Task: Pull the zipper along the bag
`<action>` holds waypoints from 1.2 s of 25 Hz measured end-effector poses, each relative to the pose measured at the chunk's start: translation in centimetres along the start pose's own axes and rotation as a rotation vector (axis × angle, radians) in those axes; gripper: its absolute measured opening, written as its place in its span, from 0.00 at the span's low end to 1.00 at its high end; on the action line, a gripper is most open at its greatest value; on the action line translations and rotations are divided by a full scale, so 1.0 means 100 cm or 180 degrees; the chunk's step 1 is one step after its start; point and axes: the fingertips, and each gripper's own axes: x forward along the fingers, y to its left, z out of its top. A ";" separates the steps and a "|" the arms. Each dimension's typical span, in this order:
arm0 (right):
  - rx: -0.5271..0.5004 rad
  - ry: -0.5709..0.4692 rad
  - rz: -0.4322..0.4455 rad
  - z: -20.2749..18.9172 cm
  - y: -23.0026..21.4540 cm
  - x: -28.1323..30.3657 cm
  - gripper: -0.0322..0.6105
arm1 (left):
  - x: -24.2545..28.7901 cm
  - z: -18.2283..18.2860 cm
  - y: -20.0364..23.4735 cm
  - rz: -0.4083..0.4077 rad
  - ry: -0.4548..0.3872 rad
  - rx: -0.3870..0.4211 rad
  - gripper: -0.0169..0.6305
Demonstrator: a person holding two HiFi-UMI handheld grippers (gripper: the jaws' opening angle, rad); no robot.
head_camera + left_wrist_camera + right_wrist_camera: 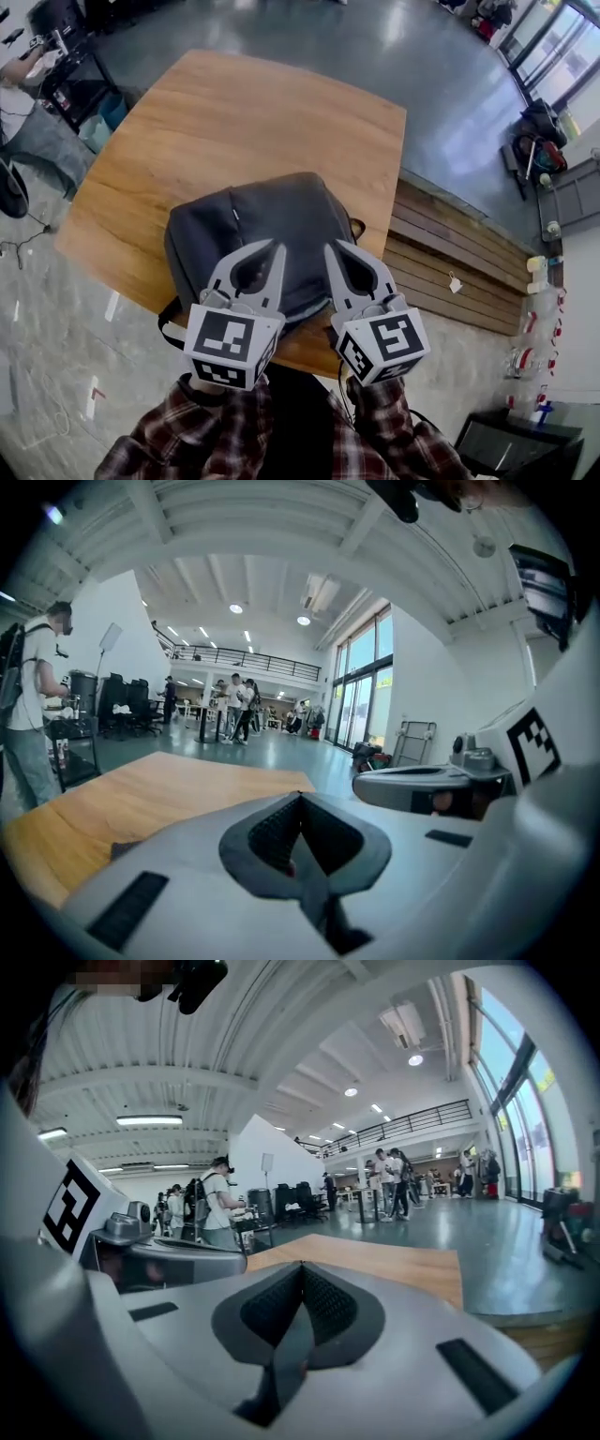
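Backpack (272, 220) on wooden table (244, 112) amid glossy grey floor (328, 37); left gripper (277, 247), right gripper (331, 247) clenched empty.

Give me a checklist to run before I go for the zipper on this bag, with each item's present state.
1. Bag resting on the table: ok. It lies at the near edge, with a strap hanging over.
2. Zipper pull located: cannot tell. No view shows it clearly.
3. Left gripper jaws open to grasp: not ok. They are shut with nothing between them.
4. Right gripper jaws open to grasp: not ok. They are shut and empty.
5. Grippers aimed at the bag: not ok. Both gripper views look out over the table into the room, not at the bag.
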 end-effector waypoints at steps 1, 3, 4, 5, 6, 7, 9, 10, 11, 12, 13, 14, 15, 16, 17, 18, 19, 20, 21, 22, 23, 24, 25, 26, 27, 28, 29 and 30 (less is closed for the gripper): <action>0.0026 0.0015 -0.0122 -0.004 -0.011 -0.002 0.07 | 0.008 -0.006 -0.002 -0.0080 0.0073 0.0011 0.04; 0.0080 0.0066 -0.0371 -0.013 -0.032 -0.008 0.06 | 0.026 -0.021 -0.006 -0.0233 0.0242 0.0023 0.04; 0.0108 0.0109 -0.0483 -0.019 -0.041 -0.011 0.06 | 0.034 -0.030 -0.008 -0.0320 0.0342 0.0003 0.04; 0.0137 0.0166 -0.0585 -0.028 -0.049 -0.016 0.06 | 0.043 -0.042 -0.011 -0.0419 0.0458 -0.0035 0.04; 0.0163 0.0230 -0.0679 -0.037 -0.056 -0.020 0.07 | 0.051 -0.055 -0.015 -0.0516 0.0599 -0.0078 0.04; 0.0183 0.0297 -0.0762 -0.046 -0.062 -0.024 0.07 | 0.059 -0.071 -0.019 -0.0597 0.0766 -0.0109 0.04; 0.0204 0.0454 -0.0882 -0.068 -0.071 -0.029 0.07 | 0.072 -0.106 -0.024 -0.0699 0.1130 -0.0106 0.04; 0.0216 0.0555 -0.0917 -0.082 -0.072 -0.032 0.07 | 0.076 -0.125 -0.025 -0.0727 0.1312 -0.0078 0.04; 0.0232 0.0673 -0.0942 -0.097 -0.072 -0.033 0.06 | 0.079 -0.143 -0.025 -0.0745 0.1489 -0.0040 0.04; 0.0243 0.0807 -0.0961 -0.113 -0.071 -0.032 0.06 | 0.082 -0.160 -0.024 -0.0752 0.1655 0.0004 0.04; 0.0237 0.0951 -0.0974 -0.130 -0.070 -0.030 0.07 | 0.086 -0.175 -0.022 -0.0748 0.1804 0.0053 0.04; 0.0218 0.1092 -0.0976 -0.146 -0.070 -0.027 0.06 | 0.091 -0.189 -0.019 -0.0735 0.1931 0.0099 0.04; 0.0210 0.1217 -0.0965 -0.161 -0.070 -0.023 0.07 | 0.095 -0.202 -0.016 -0.0723 0.2039 0.0134 0.04; 0.0229 0.1322 -0.0936 -0.175 -0.070 -0.019 0.06 | 0.099 -0.214 -0.013 -0.0715 0.2135 0.0141 0.04; 0.0279 0.1412 -0.0889 -0.189 -0.068 -0.014 0.07 | 0.101 -0.226 -0.011 -0.0716 0.2220 0.0116 0.04; 0.0344 0.1497 -0.0827 -0.202 -0.067 -0.010 0.07 | 0.102 -0.235 -0.010 -0.0727 0.2281 0.0073 0.04; 0.0404 0.1581 -0.0754 -0.213 -0.065 -0.006 0.07 | 0.104 -0.242 -0.010 -0.0745 0.2317 0.0029 0.04; 0.0437 0.1657 -0.0686 -0.223 -0.064 -0.002 0.07 | 0.107 -0.248 -0.009 -0.0766 0.2342 -0.0012 0.04; 0.0438 0.1714 -0.0635 -0.230 -0.064 0.001 0.07 | 0.109 -0.253 -0.009 -0.0794 0.2365 -0.0057 0.04; 0.0417 0.1752 -0.0597 -0.234 -0.064 0.003 0.07 | 0.110 -0.256 -0.009 -0.0830 0.2388 -0.0115 0.04; 0.0391 0.1782 -0.0558 -0.236 -0.064 0.005 0.07 | 0.111 -0.257 -0.009 -0.0871 0.2408 -0.0181 0.04; 0.0368 0.1817 -0.0508 -0.237 -0.063 0.007 0.08 | 0.111 -0.258 -0.009 -0.0904 0.2418 -0.0238 0.04; 0.0341 0.1863 -0.0452 -0.239 -0.062 0.009 0.11 | 0.111 -0.258 -0.010 -0.0924 0.2419 -0.0274 0.04; 0.0301 0.1925 -0.0396 -0.241 -0.061 0.010 0.14 | 0.110 -0.259 -0.010 -0.0928 0.2414 -0.0285 0.04; 0.0247 0.2002 -0.0340 -0.244 -0.060 0.011 0.16 | 0.109 -0.259 -0.010 -0.0922 0.2406 -0.0278 0.04; 0.0187 0.2091 -0.0279 -0.248 -0.058 0.012 0.18 | 0.109 -0.259 -0.010 -0.0913 0.2398 -0.0264 0.04; 0.0126 0.2185 -0.0213 -0.253 -0.057 0.013 0.19 | 0.109 -0.260 -0.010 -0.0906 0.2392 -0.0252 0.04; 0.0059 0.2276 -0.0148 -0.257 -0.055 0.014 0.20 | 0.110 -0.260 -0.010 -0.0905 0.2387 -0.0248 0.04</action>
